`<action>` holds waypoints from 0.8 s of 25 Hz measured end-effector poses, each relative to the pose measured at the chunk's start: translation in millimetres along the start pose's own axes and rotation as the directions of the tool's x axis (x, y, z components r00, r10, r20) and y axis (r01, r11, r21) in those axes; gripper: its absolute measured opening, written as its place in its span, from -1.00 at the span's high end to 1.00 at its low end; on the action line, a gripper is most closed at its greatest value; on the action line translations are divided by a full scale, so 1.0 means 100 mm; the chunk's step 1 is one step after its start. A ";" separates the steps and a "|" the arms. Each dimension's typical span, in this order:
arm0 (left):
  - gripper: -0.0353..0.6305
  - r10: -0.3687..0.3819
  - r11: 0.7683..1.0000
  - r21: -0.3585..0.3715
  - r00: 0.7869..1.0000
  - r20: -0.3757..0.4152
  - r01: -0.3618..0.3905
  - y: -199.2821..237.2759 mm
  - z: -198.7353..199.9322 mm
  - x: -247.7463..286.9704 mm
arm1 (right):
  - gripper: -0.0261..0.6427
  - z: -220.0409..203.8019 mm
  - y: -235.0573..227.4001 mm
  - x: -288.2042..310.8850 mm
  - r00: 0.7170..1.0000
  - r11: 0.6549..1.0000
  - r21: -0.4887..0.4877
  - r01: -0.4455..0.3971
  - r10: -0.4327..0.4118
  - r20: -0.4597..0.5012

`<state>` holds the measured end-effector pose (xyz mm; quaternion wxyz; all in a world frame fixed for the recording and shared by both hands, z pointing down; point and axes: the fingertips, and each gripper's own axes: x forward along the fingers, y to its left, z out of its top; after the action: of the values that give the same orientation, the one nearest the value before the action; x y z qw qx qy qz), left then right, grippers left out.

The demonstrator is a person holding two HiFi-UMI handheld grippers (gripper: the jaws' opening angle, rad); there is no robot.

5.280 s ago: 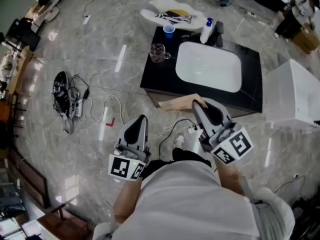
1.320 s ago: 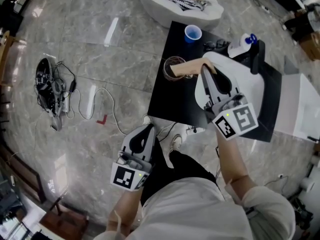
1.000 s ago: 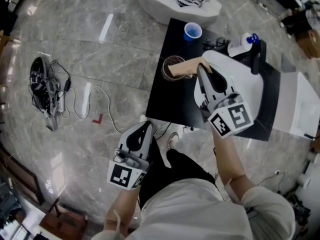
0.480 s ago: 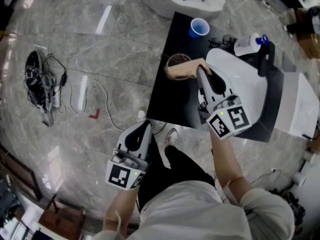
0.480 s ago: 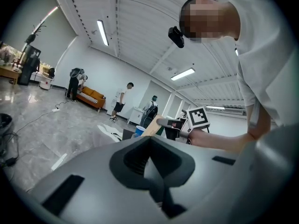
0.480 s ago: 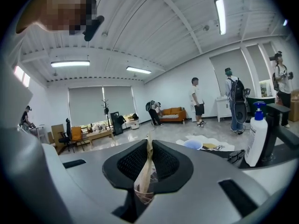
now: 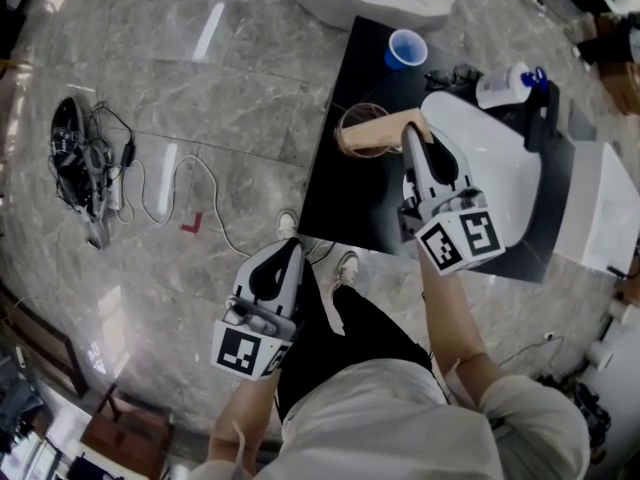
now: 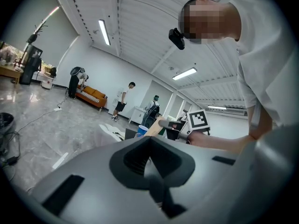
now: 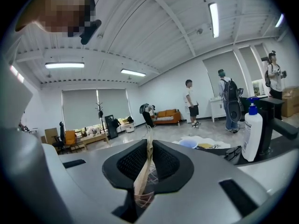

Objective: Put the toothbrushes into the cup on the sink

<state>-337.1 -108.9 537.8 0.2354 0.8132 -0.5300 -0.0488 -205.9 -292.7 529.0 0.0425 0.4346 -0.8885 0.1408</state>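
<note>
My right gripper (image 7: 413, 136) is shut on a flat tan toothbrush pack (image 7: 375, 135) that sticks out to the left. The pack's far end lies over the clear glass cup (image 7: 349, 120) on the black counter (image 7: 335, 203) left of the white sink (image 7: 485, 183). In the right gripper view the pack (image 9: 143, 174) stands edge-on between the pads, and the cup (image 9: 144, 198) shows below it. My left gripper (image 7: 282, 256) hangs low at the left over the floor, shut and empty; its pads (image 8: 150, 155) meet in the left gripper view.
A blue cup (image 7: 405, 48), a white pump bottle (image 7: 500, 85) and a black tap (image 7: 545, 118) stand at the counter's far side. A white box (image 7: 605, 213) is right of the sink. Tangled cables (image 7: 85, 168) lie on the floor at the left.
The right gripper carried the pack from the counter's near edge to the glass cup, and over the last second has held it there almost still. The left gripper stays low.
</note>
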 end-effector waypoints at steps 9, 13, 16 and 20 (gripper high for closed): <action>0.88 0.003 1.000 0.004 1.000 0.014 -0.003 0.00 0.04 0.02 | 0.60 0.03 -0.07 0.01 1.000 1.000 0.000 0.000 0.000 0.001; 0.88 0.017 1.000 0.013 0.999 0.028 -0.017 0.03 0.08 0.02 | 0.50 0.03 -0.11 -0.01 1.000 1.000 -0.014 0.010 -0.010 -0.003; 0.88 0.020 1.000 0.017 0.999 0.028 -0.020 0.03 0.10 0.01 | 0.44 0.03 -0.14 -0.02 1.000 1.000 -0.015 0.015 -0.015 -0.009; 0.88 0.015 1.000 0.009 1.000 0.027 -0.015 0.00 0.08 0.05 | 0.37 -0.02 -0.19 -0.04 0.999 1.000 -0.009 0.017 -0.017 -0.027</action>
<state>-337.3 -115.7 531.7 0.2250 0.8097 -0.5392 -0.0554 -188.8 -300.1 534.3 0.0577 0.4398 -0.8849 0.1423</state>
